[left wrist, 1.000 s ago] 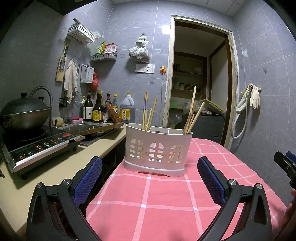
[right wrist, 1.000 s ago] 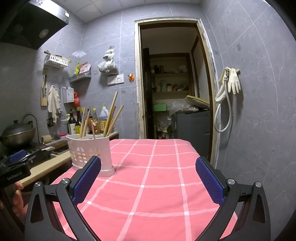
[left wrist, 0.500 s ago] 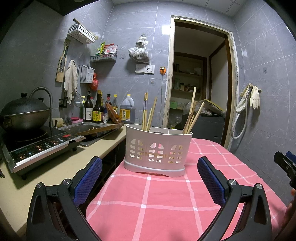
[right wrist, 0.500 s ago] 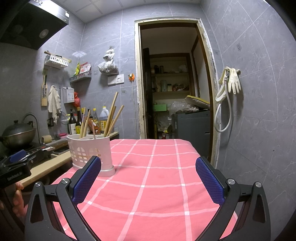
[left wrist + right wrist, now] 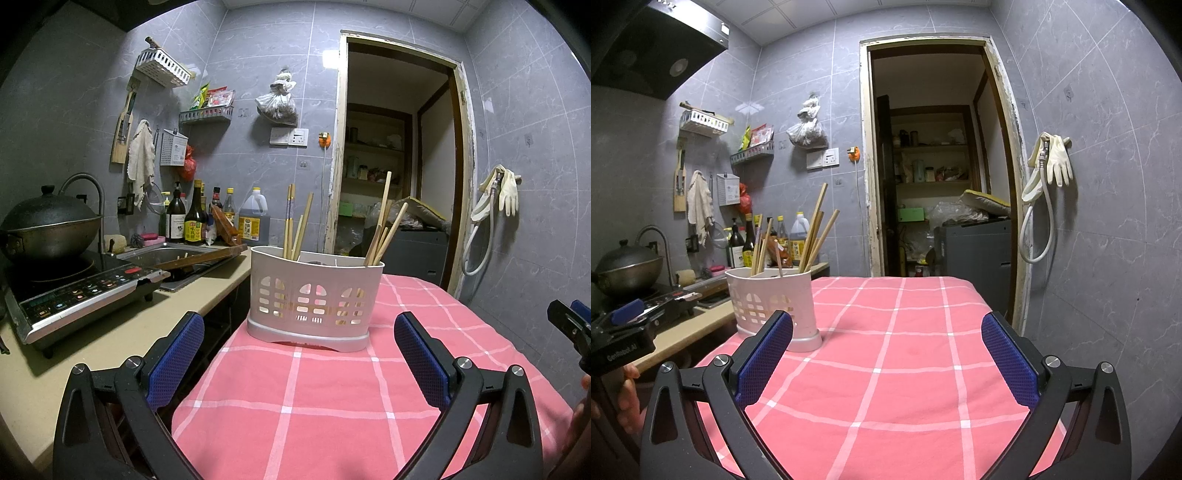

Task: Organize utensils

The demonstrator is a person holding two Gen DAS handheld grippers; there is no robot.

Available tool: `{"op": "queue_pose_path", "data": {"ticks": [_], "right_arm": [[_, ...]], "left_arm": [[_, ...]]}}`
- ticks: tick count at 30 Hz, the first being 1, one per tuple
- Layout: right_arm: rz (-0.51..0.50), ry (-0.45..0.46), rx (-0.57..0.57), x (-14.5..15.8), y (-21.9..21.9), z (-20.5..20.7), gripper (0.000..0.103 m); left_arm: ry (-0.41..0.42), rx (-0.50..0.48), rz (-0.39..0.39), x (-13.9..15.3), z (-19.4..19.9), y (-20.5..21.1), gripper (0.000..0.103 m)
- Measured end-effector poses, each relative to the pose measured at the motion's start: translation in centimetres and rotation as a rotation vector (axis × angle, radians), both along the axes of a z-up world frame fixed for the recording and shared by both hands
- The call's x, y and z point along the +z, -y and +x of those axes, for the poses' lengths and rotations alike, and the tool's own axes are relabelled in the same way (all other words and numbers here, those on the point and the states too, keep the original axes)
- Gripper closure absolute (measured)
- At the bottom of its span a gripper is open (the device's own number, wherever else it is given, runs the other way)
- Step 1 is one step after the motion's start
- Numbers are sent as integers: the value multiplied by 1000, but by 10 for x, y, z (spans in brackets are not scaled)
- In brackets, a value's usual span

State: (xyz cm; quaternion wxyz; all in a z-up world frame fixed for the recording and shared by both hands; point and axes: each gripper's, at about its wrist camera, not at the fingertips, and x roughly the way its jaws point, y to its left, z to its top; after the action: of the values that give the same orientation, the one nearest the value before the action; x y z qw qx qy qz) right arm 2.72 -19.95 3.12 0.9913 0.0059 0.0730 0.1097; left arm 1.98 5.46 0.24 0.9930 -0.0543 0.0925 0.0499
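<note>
White holder (image 5: 316,295) (3 compartments) holds upright chopsticks (image 5: 384,229) at both ends.

A pink tablecloth (image 5: 332,406) checked with thin white lines covers the table; a white perforated utensil holder (image 5: 316,295) near its left edge carries pale tan wooden chopsticks (image 5: 384,229); blue textured pads (image 5: 175,354) line the black left gripper (image 5: 299,356); grey marbled tiles (image 5: 1108,184) behind.
</note>
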Motion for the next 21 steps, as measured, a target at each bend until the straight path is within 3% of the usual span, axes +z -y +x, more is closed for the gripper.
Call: {"op": "queue_pose_path", "data": {"ticks": [21], "right_arm": [[1,-1,0,0,0,-1,0]], "left_arm": [[3,-15,14,2,-3,7,2]]}}
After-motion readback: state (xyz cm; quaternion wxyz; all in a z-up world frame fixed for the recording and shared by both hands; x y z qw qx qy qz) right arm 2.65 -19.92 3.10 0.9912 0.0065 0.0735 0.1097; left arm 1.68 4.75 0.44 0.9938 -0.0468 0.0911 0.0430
